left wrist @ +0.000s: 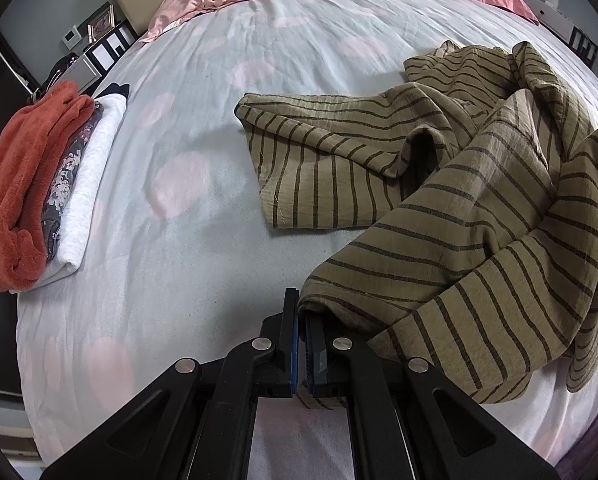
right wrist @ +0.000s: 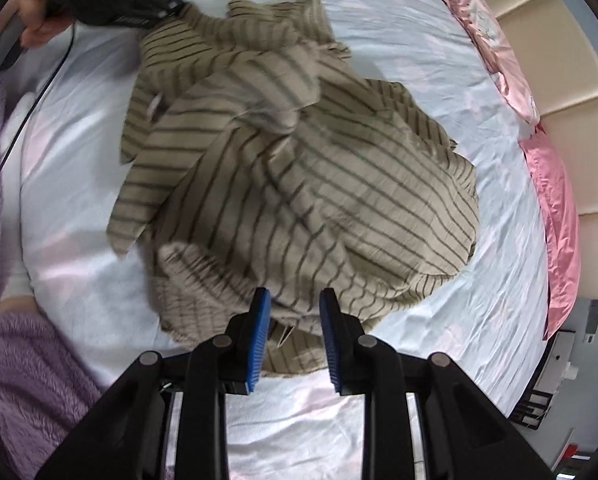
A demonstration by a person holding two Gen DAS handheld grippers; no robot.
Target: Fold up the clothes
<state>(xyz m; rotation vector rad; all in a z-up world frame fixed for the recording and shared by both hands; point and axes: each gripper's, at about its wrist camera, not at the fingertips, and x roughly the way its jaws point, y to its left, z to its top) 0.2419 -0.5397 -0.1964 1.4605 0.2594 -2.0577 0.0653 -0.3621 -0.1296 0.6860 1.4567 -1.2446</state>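
- Right tongs (right wrist: 295,312) are hanging open right over the striped shirt's (right wrist: 299,168) near hem, nothing pinched yet.
- Left tongs (left wrist: 302,320) are clamping one shirt edge.
- The shirt's lying crumpled on the bed (left wrist: 171,280); looks light, floppy and crinkly, so I'd be grabbing hems or corners.
- The folded stack (left wrist: 39,184) is sitting well clear.
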